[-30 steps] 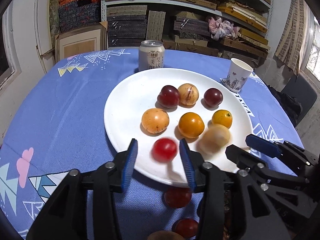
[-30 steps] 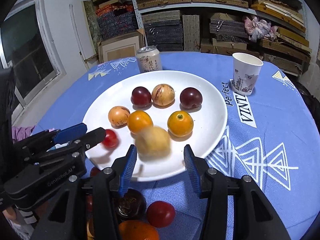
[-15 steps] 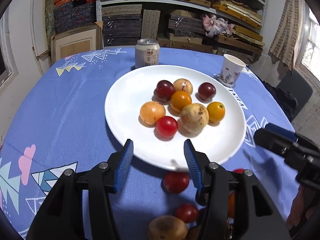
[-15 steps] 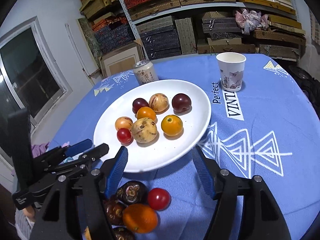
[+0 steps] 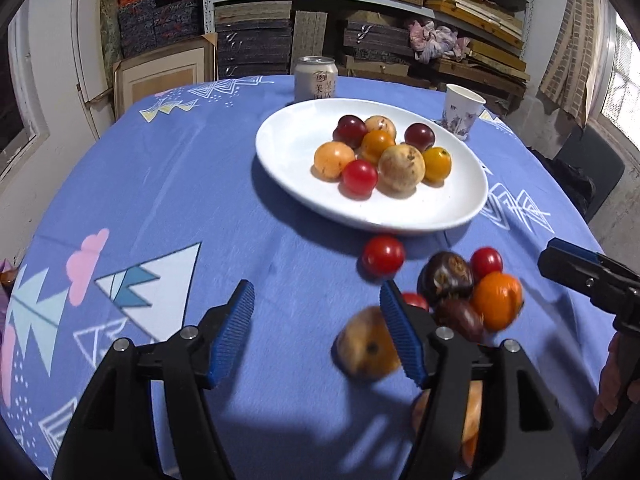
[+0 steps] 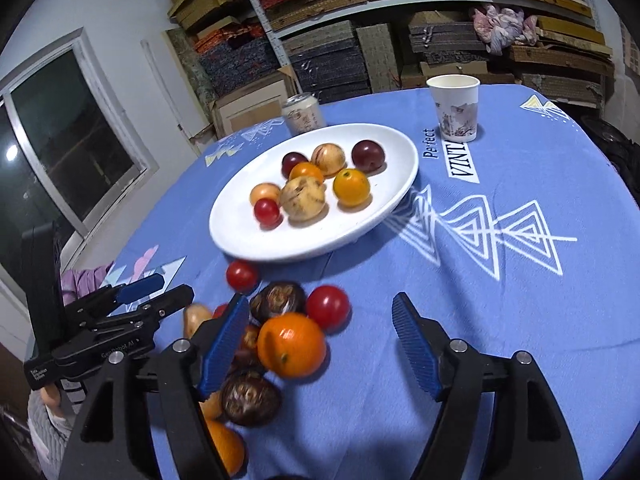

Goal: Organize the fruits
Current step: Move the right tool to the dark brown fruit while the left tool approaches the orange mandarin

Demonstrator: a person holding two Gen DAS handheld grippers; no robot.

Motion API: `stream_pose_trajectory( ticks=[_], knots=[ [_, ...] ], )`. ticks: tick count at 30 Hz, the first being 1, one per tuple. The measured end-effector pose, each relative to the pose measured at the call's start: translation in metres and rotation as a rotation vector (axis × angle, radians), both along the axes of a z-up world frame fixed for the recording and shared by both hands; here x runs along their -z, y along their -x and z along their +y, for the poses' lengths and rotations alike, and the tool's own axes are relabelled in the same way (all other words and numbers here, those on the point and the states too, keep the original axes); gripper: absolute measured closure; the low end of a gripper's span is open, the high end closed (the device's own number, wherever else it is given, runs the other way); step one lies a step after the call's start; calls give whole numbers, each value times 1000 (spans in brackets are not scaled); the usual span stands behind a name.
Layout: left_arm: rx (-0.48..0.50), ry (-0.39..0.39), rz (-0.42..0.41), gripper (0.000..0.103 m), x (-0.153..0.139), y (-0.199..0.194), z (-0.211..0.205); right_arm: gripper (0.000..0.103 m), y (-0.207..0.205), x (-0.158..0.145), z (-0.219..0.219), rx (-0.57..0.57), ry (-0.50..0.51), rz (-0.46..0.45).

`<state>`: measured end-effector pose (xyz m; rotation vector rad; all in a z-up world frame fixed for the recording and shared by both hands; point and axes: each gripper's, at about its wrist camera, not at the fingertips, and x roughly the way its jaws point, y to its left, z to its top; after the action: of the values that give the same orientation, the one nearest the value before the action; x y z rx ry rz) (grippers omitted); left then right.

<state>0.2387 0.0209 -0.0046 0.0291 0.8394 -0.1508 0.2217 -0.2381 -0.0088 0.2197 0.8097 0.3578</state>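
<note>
A white plate [image 5: 288, 152] [image 6: 240, 236] holds several fruits, among them a red tomato [image 5: 359, 177] and a pale tan fruit [image 5: 401, 169]. In front of the plate lies a loose pile: an orange [image 6: 291, 344], red tomatoes [image 6: 328, 306], dark brown fruits [image 6: 278, 300] and a tan fruit [image 5: 366, 348]. My left gripper [image 5: 316, 300] hovers over bare cloth left of the pile, jaws opening, nothing between them. My right gripper [image 6: 320, 308] hangs over the pile, jaws opening. The orange and a tomato show between its fingers, untouched by the pads.
A drink can [image 5: 316, 79] stands behind the plate and a paper cup [image 6: 456, 108] at its back right. Blue patterned cloth [image 6: 500, 300] covers the round table. Shelves of stacked boxes fill the back wall; a window is at the left.
Both grippers drew back from the plate toward the near pile and spread their jaws wider. The red tomato and the tan fruit rolled in and settled against the other fruits on the plate.
</note>
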Motion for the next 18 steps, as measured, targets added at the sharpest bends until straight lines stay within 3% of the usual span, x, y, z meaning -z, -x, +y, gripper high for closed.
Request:
stream_pose_trajectory(
  ticks=[2, 11, 18],
  knots=[
    [-9, 6, -10, 34, 0, 11, 4, 28, 10, 3, 3, -15, 9, 1],
    [-65, 20, -43, 34, 0, 47, 15, 28, 43, 12, 5, -6, 45, -12],
    [2, 30, -69, 34, -1, 86, 7, 28, 90, 16, 7, -36, 64, -44]
  ],
)
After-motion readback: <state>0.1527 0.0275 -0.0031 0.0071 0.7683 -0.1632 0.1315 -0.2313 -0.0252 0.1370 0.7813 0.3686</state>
